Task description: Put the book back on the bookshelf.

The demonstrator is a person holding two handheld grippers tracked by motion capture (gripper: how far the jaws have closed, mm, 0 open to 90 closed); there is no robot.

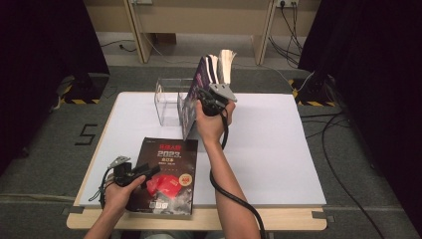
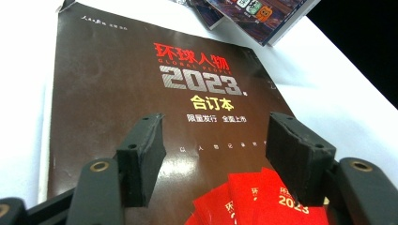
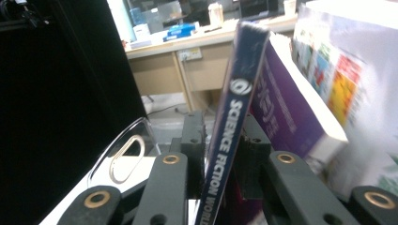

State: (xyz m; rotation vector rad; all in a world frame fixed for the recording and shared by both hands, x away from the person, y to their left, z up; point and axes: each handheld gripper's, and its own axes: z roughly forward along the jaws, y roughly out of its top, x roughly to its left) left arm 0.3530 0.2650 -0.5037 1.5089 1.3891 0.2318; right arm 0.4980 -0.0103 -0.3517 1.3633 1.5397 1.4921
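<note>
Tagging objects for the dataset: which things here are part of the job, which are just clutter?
In the job:
right gripper
thin blue book between its jaws
standing books
clear holder
dark magazine
left gripper

Lying about:
floor cables
desks

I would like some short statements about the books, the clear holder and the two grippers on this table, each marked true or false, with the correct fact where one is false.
1. A dark magazine lies flat on the white table. True.
2. The left gripper has its jaws closed on that magazine. False: the jaws stand apart above the cover, with nothing between them.
3. The right gripper has a thin blue book between its jaws. True.
4. That blue book lies flat on the table. False: it stands upright among other upright books.
5. A clear holder stands beside the upright books. True.
6. The dark magazine's cover shows the year 2019. False: it shows 2023.
</note>
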